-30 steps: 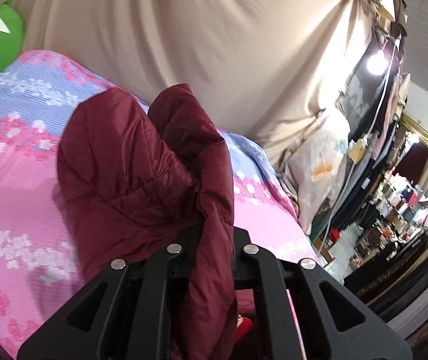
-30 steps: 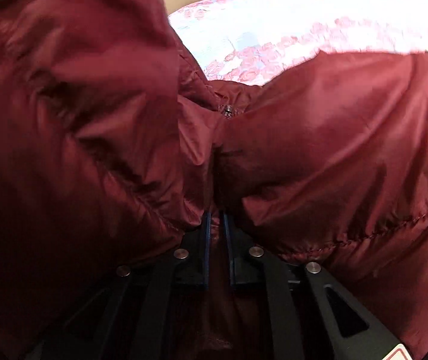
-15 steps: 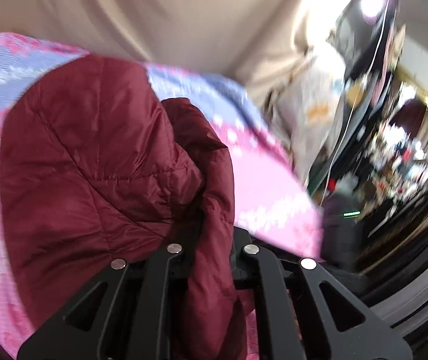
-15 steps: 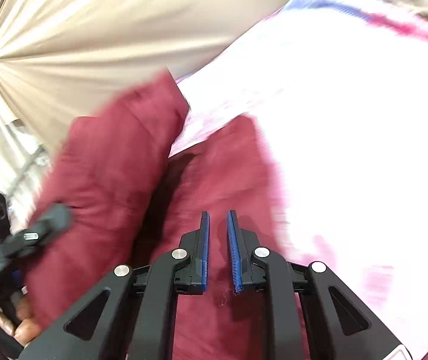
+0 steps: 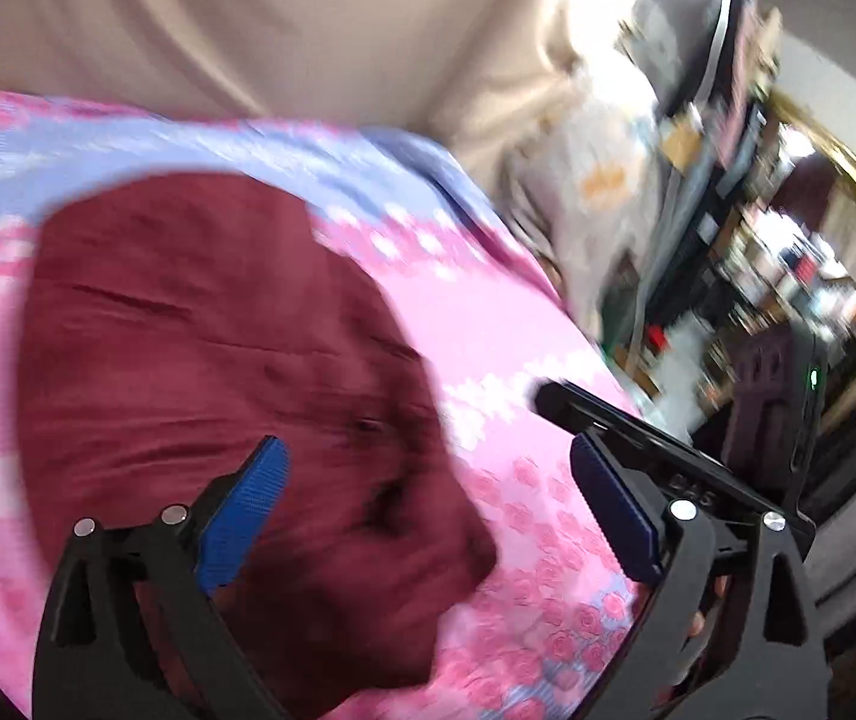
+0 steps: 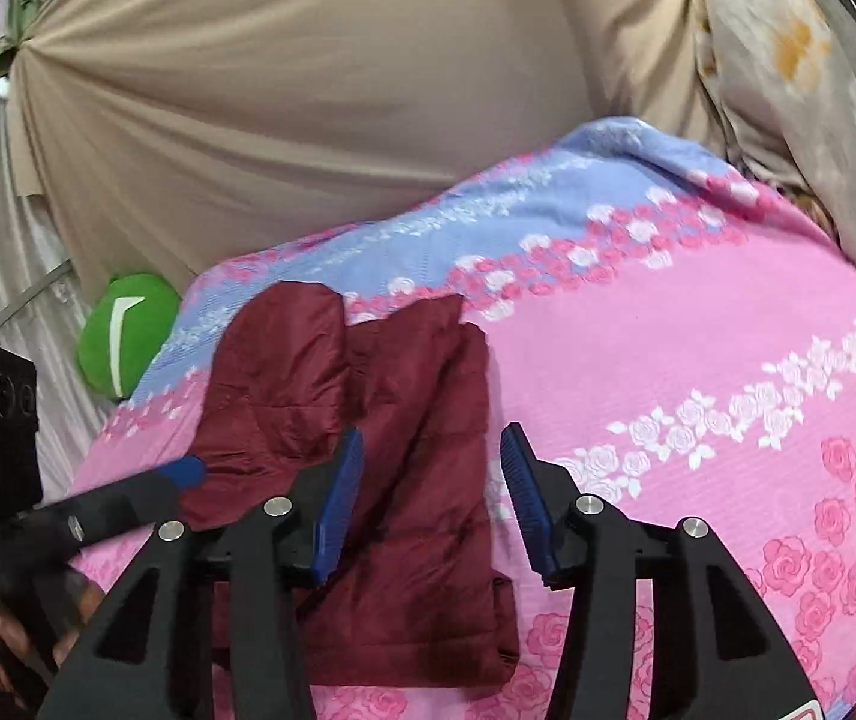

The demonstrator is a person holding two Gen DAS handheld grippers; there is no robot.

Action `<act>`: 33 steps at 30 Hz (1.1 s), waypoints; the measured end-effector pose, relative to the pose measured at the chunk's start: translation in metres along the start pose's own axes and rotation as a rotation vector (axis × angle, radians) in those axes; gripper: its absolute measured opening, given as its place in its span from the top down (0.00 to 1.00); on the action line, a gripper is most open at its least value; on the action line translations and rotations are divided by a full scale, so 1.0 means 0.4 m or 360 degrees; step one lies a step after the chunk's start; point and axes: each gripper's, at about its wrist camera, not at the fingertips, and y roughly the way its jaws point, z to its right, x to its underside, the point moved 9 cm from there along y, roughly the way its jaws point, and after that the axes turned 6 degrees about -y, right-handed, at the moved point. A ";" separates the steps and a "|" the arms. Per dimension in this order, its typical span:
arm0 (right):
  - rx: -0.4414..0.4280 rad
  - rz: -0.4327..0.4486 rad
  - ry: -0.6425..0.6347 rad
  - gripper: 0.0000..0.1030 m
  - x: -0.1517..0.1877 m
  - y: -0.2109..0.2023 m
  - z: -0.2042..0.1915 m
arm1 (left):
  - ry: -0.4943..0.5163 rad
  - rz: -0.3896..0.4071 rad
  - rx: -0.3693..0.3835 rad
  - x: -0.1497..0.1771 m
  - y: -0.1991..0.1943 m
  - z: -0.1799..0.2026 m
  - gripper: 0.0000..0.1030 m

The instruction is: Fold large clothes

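On the bed: jacket [image 6: 368, 450] is lying folded on the pink and blue floral bedspread [image 6: 697, 330], toward its left side
Left tool [image 5: 428, 510]: jaws have just been opening and are standing wide apart over the jacket's edge, pads pressing on nothing
Right tool [image 6: 430, 504]: jaws have just been opening and are standing partly apart above the jacket, gripping nothing
Behind: beige curtain [image 6: 308, 120] is hanging; green cushion [image 6: 128, 333] is sitting just beside the bed's far left corner

The jacket [image 6: 380, 456] lies on the bedspread [image 6: 697, 360], a cushion [image 6: 128, 330] left of it, a curtain [image 6: 308, 120] behind.
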 end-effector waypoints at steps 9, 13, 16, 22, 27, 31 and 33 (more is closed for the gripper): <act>-0.0235 -0.0087 -0.0333 0.38 0.056 -0.007 -0.240 | -0.0229 0.0108 -0.0483 0.057 -0.131 -0.239 0.10; -0.0215 -0.0070 -0.0481 0.34 0.085 0.010 -0.317 | -0.0242 0.0058 -0.0472 0.080 -0.105 -0.243 0.10; 0.0005 -0.0059 -0.0515 0.57 0.088 0.042 -0.294 | -0.0229 0.0024 -0.0481 0.104 -0.083 -0.239 0.10; -0.0054 -0.0093 -0.0136 0.96 0.095 0.034 -0.145 | -0.0219 0.0035 -0.0397 0.091 -0.063 -0.189 0.10; 0.0001 -0.0246 0.0165 0.96 0.211 0.073 -0.014 | -0.0055 -0.0001 -0.0397 0.092 0.007 -0.130 0.10; 0.0027 -0.0343 0.0276 0.97 0.304 0.110 0.032 | 0.0067 -0.0076 -0.0490 0.128 0.084 -0.126 0.10; 0.0001 -0.0346 0.0326 0.97 0.322 0.110 0.042 | 0.0140 -0.0074 -0.0566 0.143 0.107 -0.122 0.10</act>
